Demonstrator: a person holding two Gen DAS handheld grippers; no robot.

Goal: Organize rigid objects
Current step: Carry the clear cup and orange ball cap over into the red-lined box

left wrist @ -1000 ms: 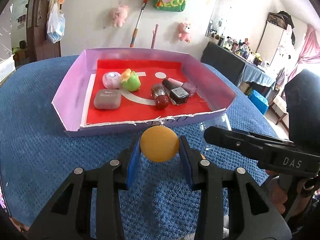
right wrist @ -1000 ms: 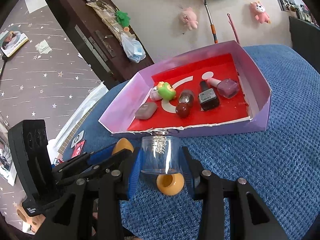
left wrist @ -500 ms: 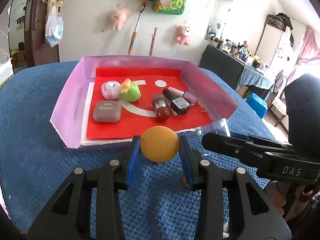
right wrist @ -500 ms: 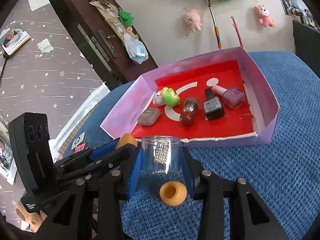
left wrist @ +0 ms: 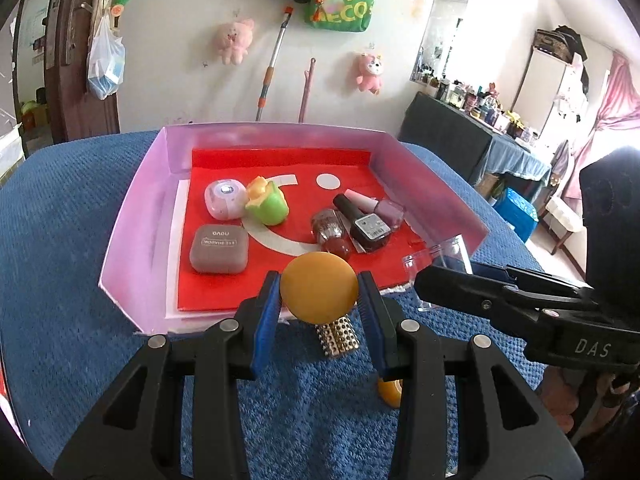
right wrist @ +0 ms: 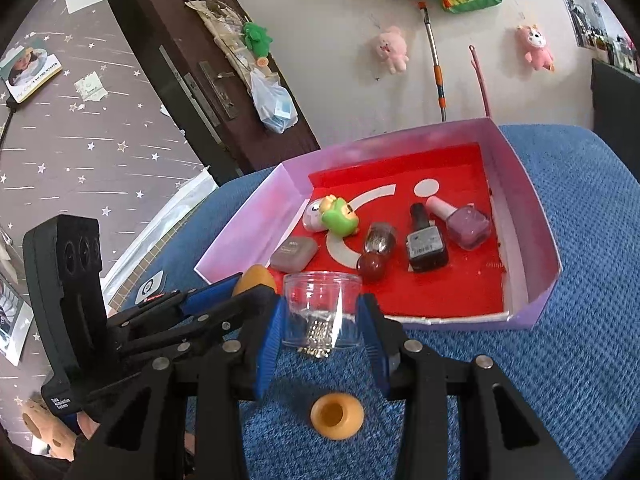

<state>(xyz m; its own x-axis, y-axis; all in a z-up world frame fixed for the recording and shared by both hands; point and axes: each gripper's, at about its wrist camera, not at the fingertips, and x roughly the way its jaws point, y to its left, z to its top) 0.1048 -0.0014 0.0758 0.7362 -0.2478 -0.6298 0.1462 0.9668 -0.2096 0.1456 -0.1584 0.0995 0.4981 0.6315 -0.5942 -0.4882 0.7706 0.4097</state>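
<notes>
A: Left wrist view: left hand-held gripper [left wrist: 318,294] pinching orange round cap [left wrist: 318,287] across its widest part, blue pads [left wrist: 266,314] flat on both sides. Held above blue bench cover [left wrist: 60,240], at near edge of pink tray [left wrist: 136,220].

B: Handling?

A: Looks like hard smooth plastic, light, stiff. Curved sides, so likely to squirt out if squeezed off-centre. Best gripped across the middle, as now.

B: Right side?

A: Right wrist view: right hand-held gripper [right wrist: 320,314] clamped on clear jar [right wrist: 322,310], pads on opposite walls, silver beads [right wrist: 318,334] loose inside. Open mouth facing away toward tray.

B: Risk?

A: Probably thin clear wall, slick, could crack or slip under hard squeeze. Beads likely to spill if tipped further. Grip mid-wall, keep level.

B: Anything loose?

A: Orange ring [right wrist: 337,416] lying on bench cover just under right gripper. Perforated silver cylinder [left wrist: 338,338] below the cap in left view; whether attached, cannot tell.
</notes>
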